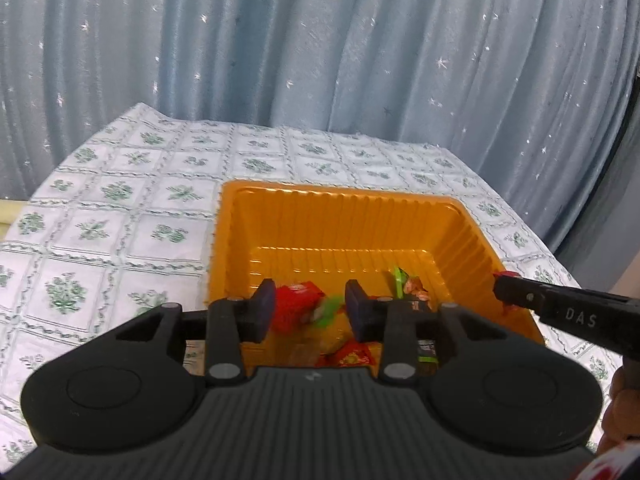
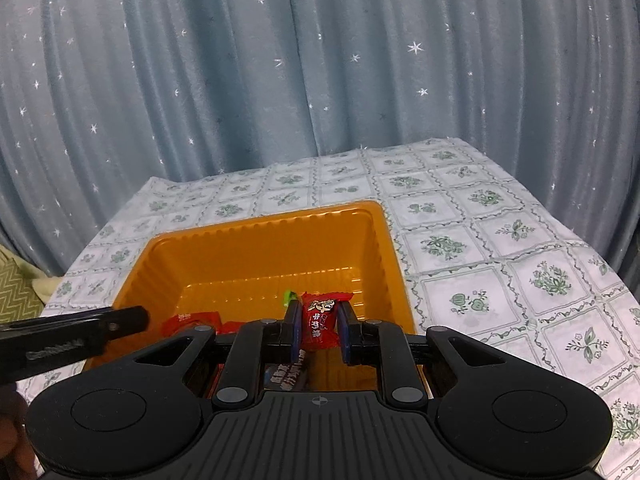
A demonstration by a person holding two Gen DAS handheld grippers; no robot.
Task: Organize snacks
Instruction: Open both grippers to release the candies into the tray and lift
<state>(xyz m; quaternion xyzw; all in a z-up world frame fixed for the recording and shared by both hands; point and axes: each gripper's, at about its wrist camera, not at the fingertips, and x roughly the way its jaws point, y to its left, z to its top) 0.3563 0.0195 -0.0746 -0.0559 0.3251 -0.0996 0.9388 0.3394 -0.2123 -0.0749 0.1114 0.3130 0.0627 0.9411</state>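
Right gripper [image 2: 319, 330] is pinching a red candy [image 2: 318, 322] upright, right over the orange tray's [image 2: 256, 256] near edge, so it only needs dropping. Left gripper [image 1: 310, 312] hangs spread, nothing held.

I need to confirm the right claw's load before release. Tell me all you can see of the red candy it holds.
The red candy is a small glossy wrapped sweet with white characters and crimped, twisted ends. It stands upright, pinched at both sides by the right claw, held over the orange tray, apart from the snacks lying below.
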